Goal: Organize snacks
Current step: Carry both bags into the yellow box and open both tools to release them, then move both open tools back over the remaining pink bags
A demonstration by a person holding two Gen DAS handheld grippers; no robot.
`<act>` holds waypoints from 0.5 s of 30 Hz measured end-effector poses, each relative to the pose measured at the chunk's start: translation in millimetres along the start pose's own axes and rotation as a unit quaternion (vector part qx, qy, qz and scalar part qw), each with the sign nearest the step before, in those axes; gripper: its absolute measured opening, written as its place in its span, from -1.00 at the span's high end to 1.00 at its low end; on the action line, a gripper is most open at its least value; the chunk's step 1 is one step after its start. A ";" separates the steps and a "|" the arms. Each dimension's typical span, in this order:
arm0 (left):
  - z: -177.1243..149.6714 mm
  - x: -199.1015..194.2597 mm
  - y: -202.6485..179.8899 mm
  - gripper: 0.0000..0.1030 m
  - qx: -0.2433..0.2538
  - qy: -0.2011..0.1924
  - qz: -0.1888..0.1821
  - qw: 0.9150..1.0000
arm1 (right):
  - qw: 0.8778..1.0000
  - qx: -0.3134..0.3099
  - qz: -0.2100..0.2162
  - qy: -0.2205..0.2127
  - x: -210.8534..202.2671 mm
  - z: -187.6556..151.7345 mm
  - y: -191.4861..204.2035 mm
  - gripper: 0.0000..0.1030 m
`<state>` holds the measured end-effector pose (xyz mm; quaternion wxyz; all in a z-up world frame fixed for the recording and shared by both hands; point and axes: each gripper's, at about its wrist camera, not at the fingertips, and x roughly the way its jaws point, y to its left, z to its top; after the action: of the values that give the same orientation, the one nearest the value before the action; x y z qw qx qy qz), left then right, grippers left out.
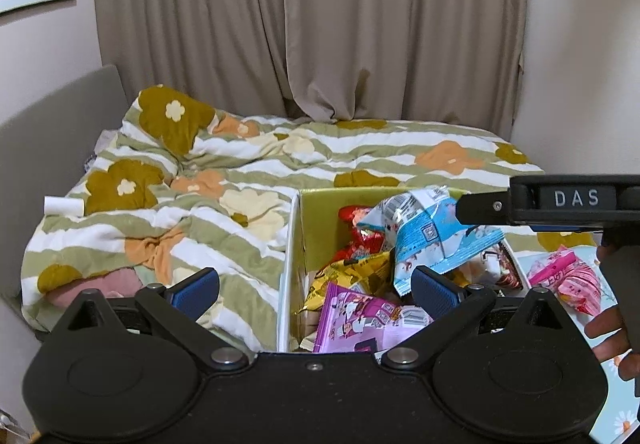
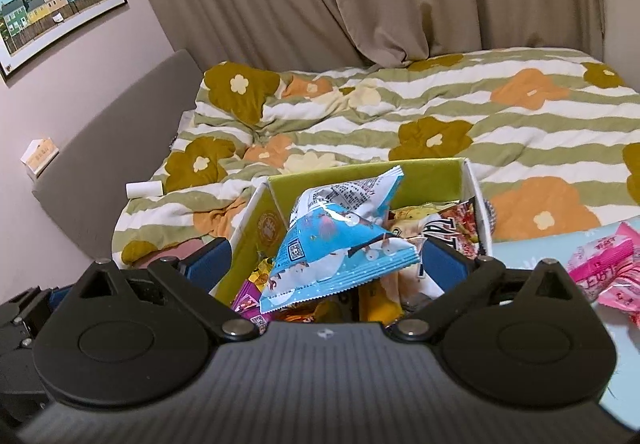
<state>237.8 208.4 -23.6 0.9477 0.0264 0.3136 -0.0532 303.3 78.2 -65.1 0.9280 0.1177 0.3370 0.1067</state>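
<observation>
box edges: the green-lined box (image 2: 424,179) is open at the top, its white walls rising at left and right and its far wall standing against the bed (image 2: 440,115); snack packets are heaped above the rim.
open room: the flowered quilt spreads wide and mostly bare beyond and left of the box; a small white roll (image 2: 144,189) lies on it near the headboard (image 2: 120,139).
surface: pale blue table (image 2: 532,256) right of the box carries a pink packet (image 2: 608,268).
room: beige curtains (image 1: 320,23) behind the bed, a framed picture (image 2: 52,3) of coloured houses on the left wall.
blue packet: the blue-and-white packet (image 2: 344,240) sits on top of the heap, tilted, one corner up.
right fingers (image 2: 328,264): spread wide on either side of the blue packet, pads not pressing it.
left fingers (image 1: 312,288): wide apart over the box's left wall, holding nothing; a purple packet (image 1: 360,320) lies just below.
</observation>
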 end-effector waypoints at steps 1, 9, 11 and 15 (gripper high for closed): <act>0.6 -2.3 -1.3 -1.00 0.001 -0.003 0.001 1.000 | 1.000 -0.002 -0.002 -0.004 -3.5 0.0 -0.7 -1.00; 2.1 -20.2 -18.4 -1.00 0.007 -0.017 -0.005 1.000 | 1.000 -0.007 -0.013 -0.018 -33.5 -3.4 -14.0 -1.00; 2.6 -25.5 -28.0 -1.00 0.011 -0.023 -0.007 1.000 | 1.000 -0.004 -0.013 -0.026 -43.7 -4.1 -21.1 -1.00; 4.2 -36.7 -55.0 -1.00 0.012 -0.036 -0.014 0.999 | 0.999 0.002 -0.014 -0.044 -70.5 -4.4 -44.7 -1.00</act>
<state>204.6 156.6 0.7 0.9571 0.0313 0.2791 -0.0715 252.8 16.9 -39.0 0.9431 0.1193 0.2977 0.0880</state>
